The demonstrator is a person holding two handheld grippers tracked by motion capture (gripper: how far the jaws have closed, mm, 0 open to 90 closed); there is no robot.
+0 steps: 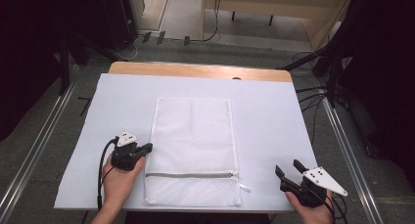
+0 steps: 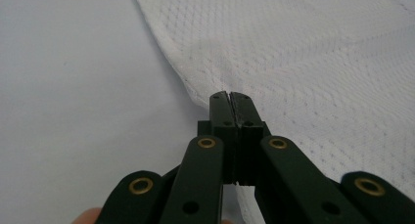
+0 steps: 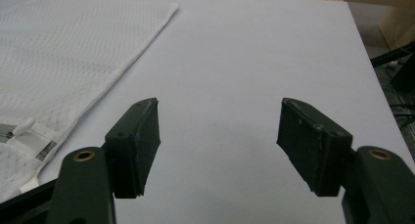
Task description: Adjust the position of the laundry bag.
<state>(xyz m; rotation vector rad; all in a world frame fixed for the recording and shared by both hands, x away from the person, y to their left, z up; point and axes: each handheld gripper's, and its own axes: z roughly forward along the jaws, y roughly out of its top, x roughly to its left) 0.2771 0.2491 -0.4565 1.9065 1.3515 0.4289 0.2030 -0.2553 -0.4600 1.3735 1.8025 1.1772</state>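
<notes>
One white mesh laundry bag lies flat on the pale sheet that covers the table, its long axis running away from me and its single zipper crossing near the end closest to me. The zipper is drawn closed, with the pull tab at the bag's right edge. I cannot tell whether anything is inside; the bag lies flat.

I hold two grippers. The left gripper sits at the bag's left edge; in the left gripper view its jaws are pressed together, tips at the hem of the mesh, but I cannot tell whether fabric is caught between them. The right gripper rests near the table's right front corner, well apart from the bag, with its jaws spread wide and nothing between them; in the right gripper view its gap frames bare sheet, with the bag's corner off to the left.
</notes>
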